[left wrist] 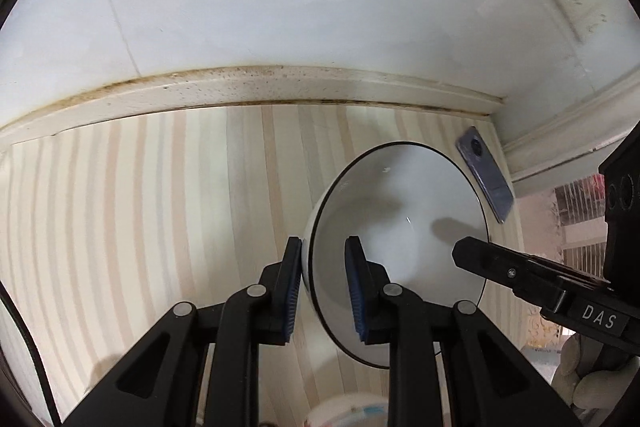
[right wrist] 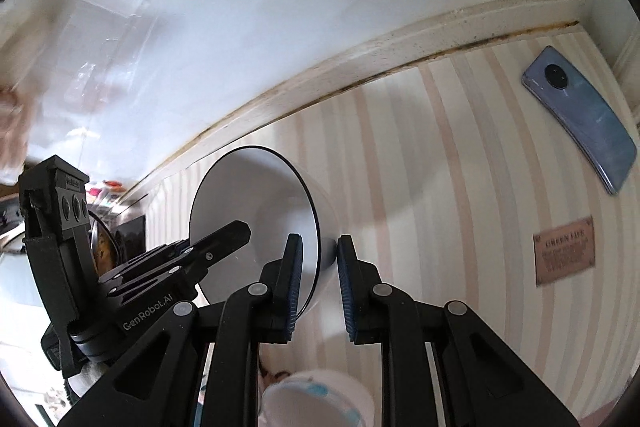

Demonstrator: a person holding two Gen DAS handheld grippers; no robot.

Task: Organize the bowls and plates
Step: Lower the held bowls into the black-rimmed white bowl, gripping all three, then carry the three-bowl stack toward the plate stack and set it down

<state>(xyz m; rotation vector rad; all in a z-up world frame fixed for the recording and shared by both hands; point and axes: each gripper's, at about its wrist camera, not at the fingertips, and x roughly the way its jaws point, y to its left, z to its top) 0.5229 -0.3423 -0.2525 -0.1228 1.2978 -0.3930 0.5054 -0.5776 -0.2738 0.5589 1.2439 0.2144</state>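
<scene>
Both grippers pinch the bowl rim — label seen only from right.

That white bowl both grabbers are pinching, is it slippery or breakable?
Probably both. The white bowl looks glazed and glossy, so likely slick, though ribbed blue pads should help. It looks ceramic: stiff, and likely to chip if dropped. Left gripper and right gripper each straddle its thin rim.

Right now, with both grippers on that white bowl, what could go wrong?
1. Both the left gripper and the right gripper pinch only the thin rim of the white bowl, which is tilted on edge; it could slip or pivot out.
2. Pulling apart could stress the rim.
3. The phone lies on the striped surface nearby; a dropped bowl may hit it.
</scene>
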